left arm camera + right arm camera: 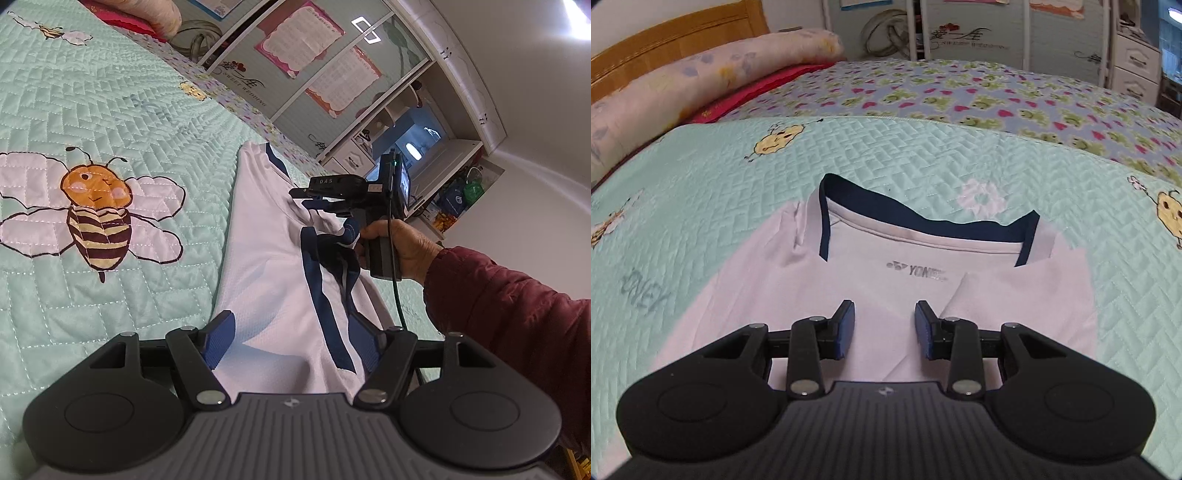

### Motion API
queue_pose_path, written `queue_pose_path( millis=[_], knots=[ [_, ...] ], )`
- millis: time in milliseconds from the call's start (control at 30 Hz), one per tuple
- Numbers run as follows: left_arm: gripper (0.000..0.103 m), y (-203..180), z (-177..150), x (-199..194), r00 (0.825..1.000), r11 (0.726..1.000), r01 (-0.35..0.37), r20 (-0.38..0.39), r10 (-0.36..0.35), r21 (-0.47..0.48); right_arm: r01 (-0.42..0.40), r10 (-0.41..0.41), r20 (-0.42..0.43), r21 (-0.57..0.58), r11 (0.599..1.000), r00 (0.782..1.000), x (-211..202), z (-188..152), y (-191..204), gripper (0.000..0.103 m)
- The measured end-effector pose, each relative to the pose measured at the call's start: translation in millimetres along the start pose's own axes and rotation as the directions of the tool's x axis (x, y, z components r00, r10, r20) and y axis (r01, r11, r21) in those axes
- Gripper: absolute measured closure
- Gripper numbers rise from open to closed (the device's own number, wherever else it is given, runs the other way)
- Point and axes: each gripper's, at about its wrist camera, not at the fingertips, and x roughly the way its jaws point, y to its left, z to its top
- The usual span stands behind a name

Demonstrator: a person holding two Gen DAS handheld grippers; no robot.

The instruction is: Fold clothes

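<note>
A white sports shirt (871, 280) with a navy collar and a grey Yonex logo lies flat on the mint quilted bedspread (923, 155). In the left wrist view the shirt (269, 266) stretches away with navy stripes and a bunched navy part near its middle. My left gripper (293, 341) stands wide open over the shirt's near end, cloth showing between its blue pads (221, 339). My right gripper (884, 326) is open just above the chest below the logo, nothing between its fingers. It also shows as the right gripper (304, 197) over the shirt's far part, held by a hand (402, 251).
A maroon sleeve (517, 317) reaches in from the right. A long floral pillow (701, 81) and red cloth (753, 92) lie by the wooden headboard (665, 40). A frog-and-heart sheet (997, 99) covers the bed's far side. Wardrobe doors (325, 62) stand beyond.
</note>
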Motion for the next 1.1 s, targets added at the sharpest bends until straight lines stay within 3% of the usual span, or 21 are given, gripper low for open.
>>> queue_pose_path(
  millis=[133,200,233,433,633,700,767,800,933,1100],
  knots=[
    [0.032,0.1,-0.1,0.1,1.0,1.0,0.0,0.001,0.0,0.001,-0.025,0.023,-0.026,-0.055,0.998,0.999,2.2,-3.7,0.2,0.068],
    [0.032,0.0,-0.2,0.1,1.0,1.0,0.0,0.001,0.0,0.002,-0.044,0.042,-0.032,-0.067,0.997,0.999,0.1,-3.3,2.0,0.098],
    [0.032,0.0,-0.3,0.1,1.0,1.0,-0.001,0.001,0.001,0.002,-0.052,0.05,-0.033,-0.066,0.996,0.998,-2.0,-2.9,2.1,0.103],
    [0.032,0.7,-0.1,0.4,1.0,1.0,0.001,0.003,-0.001,0.002,0.042,-0.041,0.019,-0.04,0.998,0.999,-4.4,-4.5,0.3,0.103],
    [0.032,0.1,-0.4,0.1,1.0,1.0,0.002,0.003,-0.002,0.001,0.105,-0.105,0.011,-0.05,0.993,0.994,6.1,-6.2,8.7,0.103],
    [0.032,-0.2,-0.7,0.0,1.0,1.0,0.003,0.003,-0.003,0.0,0.101,-0.101,0.026,-0.006,0.995,0.995,1.1,-3.7,6.5,0.099],
    [0.032,-0.2,-1.0,-0.2,1.0,1.0,0.003,0.003,-0.003,0.0,0.083,-0.086,0.065,0.056,0.995,0.994,-10.0,-1.8,2.5,0.074],
    [0.032,0.0,-1.2,-0.4,1.0,1.0,0.003,0.003,-0.003,0.0,0.062,-0.072,0.105,0.093,0.994,0.992,-20.3,-2.2,0.0,0.071],
    [0.032,0.0,-1.7,-0.7,1.0,1.0,0.002,0.003,-0.002,0.001,0.025,-0.091,0.208,0.301,0.953,0.974,-66.1,-17.2,-16.4,0.067],
    [0.032,0.2,-1.4,-0.8,1.0,1.0,0.002,0.003,-0.002,0.001,-0.016,-0.172,0.289,0.548,0.836,0.942,-131.4,-68.4,-38.2,0.062]
  ],
)
